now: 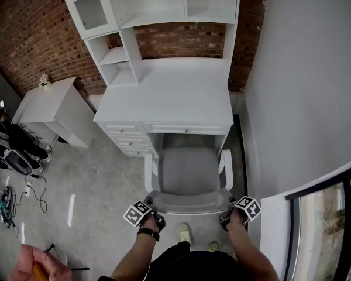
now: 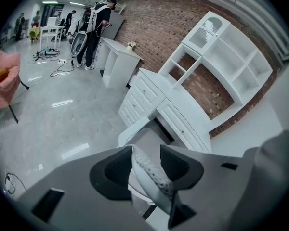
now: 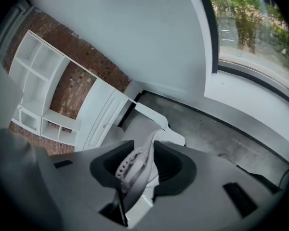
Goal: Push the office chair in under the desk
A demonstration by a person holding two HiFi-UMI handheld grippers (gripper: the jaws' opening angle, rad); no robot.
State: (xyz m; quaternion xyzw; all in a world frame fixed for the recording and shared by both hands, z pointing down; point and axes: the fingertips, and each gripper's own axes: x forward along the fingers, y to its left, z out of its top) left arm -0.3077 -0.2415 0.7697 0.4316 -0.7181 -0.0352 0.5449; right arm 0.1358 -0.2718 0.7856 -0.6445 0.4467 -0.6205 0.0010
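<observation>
In the left gripper view the left gripper (image 2: 147,150) has its jaws clamped around the top edge of the backrest (image 2: 153,177). The mesh-textured rim runs slantwise between the pads, against one near its tip and the other lower down. In the right gripper view the right gripper (image 3: 143,146) is clenched on the backrest's other top corner, and the rim fills most of the gap between its jaws.

Seen from the head view, both grippers sit at the lower middle of the frame, one on each upper corner of the backrest. The office chair (image 1: 188,168) stands just above them. Its grey seat is partly inside the kneehole of the white desk (image 1: 169,95), while its white armrests (image 1: 148,171) are outside the desk front. A white hutch (image 1: 152,4) rises at the top of the frame against brick, and a plain wall (image 1: 304,86) stands close at the right.

The chair is probably fairly heavy but on castors, so it should roll easily. The backrest frame looks stiff, though the mesh would give. Holding the two top corners suits a level, even push, since uneven force could swivel the seat or knock an armrest against the desk drawers.
</observation>
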